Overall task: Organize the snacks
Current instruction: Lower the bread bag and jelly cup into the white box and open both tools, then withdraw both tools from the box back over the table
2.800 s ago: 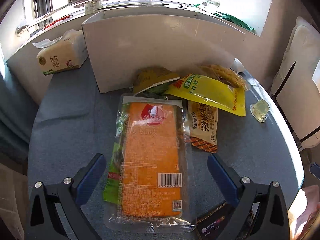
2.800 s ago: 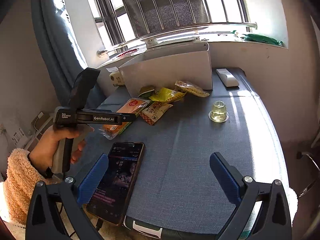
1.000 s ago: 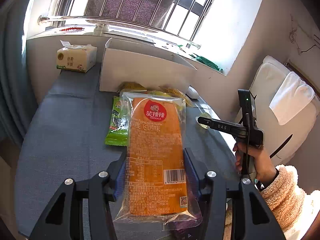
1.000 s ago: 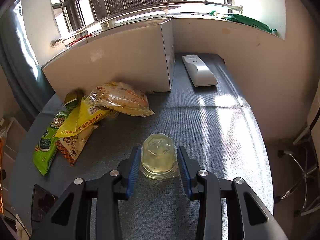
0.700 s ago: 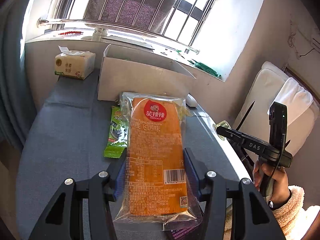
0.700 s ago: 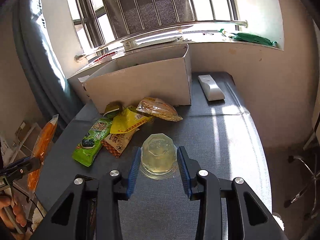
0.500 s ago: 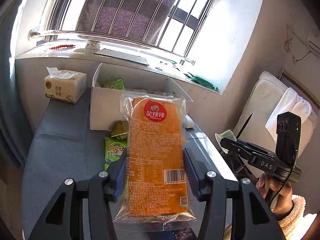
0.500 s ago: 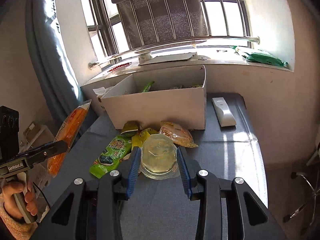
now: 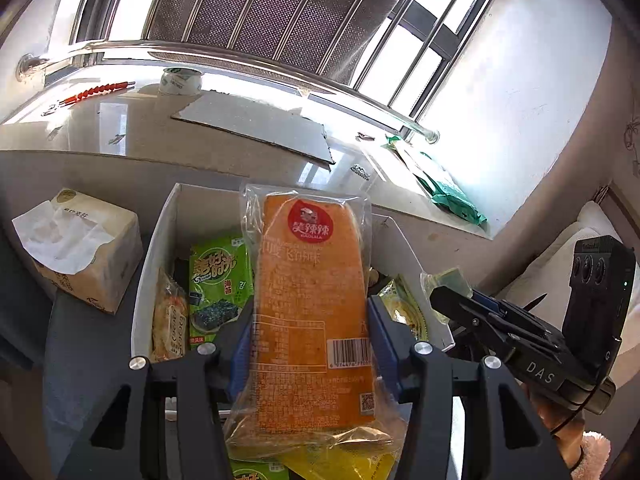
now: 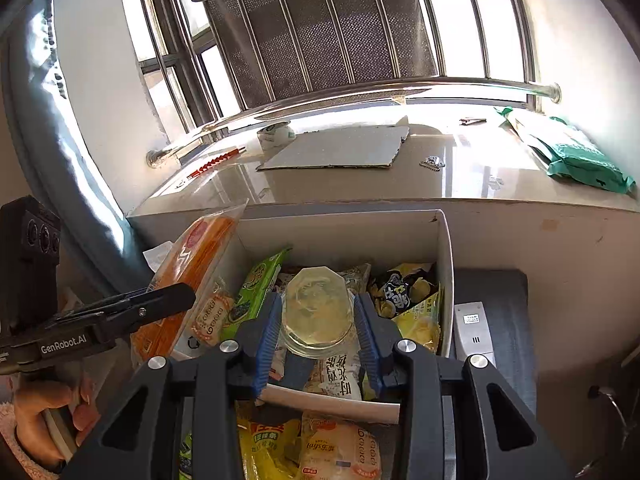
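Snacks fill the white box (image 10: pixel 446 264) under the windowsill. The left wrist view shows the left gripper (image 9: pixel 310 340) clamped on an orange packet (image 9: pixel 312 300), held above the box's left half, with a tissue pack (image 9: pixel 80 252) standing left of the box; the right wrist view shows only a corner of that pack. The right wrist view shows the right gripper (image 10: pixel 316 332) squeezing a clear jelly cup (image 10: pixel 316 308) over the middle of the box, a white remote (image 10: pixel 472 330) lying beside the box's right wall, and loose packets (image 10: pixel 312 448) on the table in front of it.
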The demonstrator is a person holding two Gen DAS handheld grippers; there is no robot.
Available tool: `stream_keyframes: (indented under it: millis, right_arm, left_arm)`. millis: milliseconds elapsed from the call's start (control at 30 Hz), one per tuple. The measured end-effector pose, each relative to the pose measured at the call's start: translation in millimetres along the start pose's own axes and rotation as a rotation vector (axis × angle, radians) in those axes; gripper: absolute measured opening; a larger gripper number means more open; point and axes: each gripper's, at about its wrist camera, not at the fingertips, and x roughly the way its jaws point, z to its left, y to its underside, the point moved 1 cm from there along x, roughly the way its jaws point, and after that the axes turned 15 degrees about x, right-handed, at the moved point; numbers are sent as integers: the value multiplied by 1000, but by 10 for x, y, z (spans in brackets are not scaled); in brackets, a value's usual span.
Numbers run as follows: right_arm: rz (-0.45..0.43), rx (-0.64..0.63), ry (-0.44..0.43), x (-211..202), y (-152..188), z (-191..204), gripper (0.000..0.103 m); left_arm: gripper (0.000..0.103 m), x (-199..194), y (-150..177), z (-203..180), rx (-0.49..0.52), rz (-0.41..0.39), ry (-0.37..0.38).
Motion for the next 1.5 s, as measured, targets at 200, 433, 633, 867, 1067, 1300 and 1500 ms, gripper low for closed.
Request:
stream_keyframes:
  millis: [200, 433, 633, 867, 1067, 1300, 1500]
  right_arm:
    - [62, -19, 62, 423, -148, -118, 41]
    - [52, 35, 105, 524, -236, -248, 93]
    - [39, 25, 102, 323, -212, -251, 103]
    - [-66, -56, 36, -470, 102, 13, 103]
    - [-121, -74, -71, -1186, 876, 121, 103]
    - [-25, 10, -142, -1520, 2172, -115, 103]
    - [26, 33, -94, -1725, 2819, -263, 103]
  left_arm:
    - [57, 408, -114, 0, 16, 66, -15]
    - [103, 587, -76, 37, 0, 105, -46]
    - [103, 206, -73, 118, -8, 53, -68]
    - [103, -735, 271, -147, 127, -88, -133]
    - [103, -1300, 1115, -478, 169, -131, -116]
    - [103, -1457, 2299, -584, 91, -36, -148]
    - [103, -1474, 2683, -592, 62, 36, -157]
